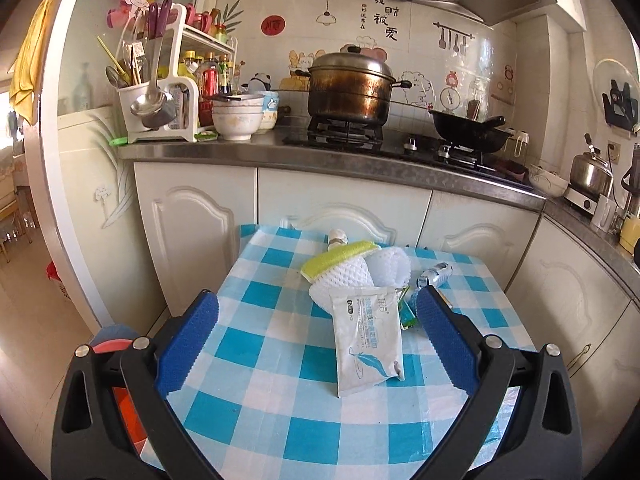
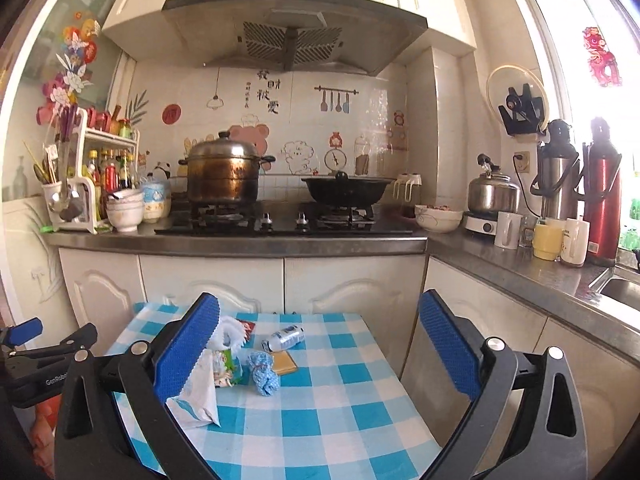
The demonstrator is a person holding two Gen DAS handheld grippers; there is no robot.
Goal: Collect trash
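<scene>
Checked blue cloth covers our small table [image 1: 280,432], with both tools hovering over its near edge. Our left tool [image 1: 320,344] gapes wide and empty; the white wipes packet [image 1: 366,340] lies between its jaws at 12 o'clock, long axis running away from us, so the left is nearer. Our right tool [image 2: 320,352] is also spread open, holding nothing. Beyond at 1 o'clock we count one crushed can [image 2: 285,337], one blue wad [image 2: 263,373], one yellow slip [image 2: 283,362].
</scene>
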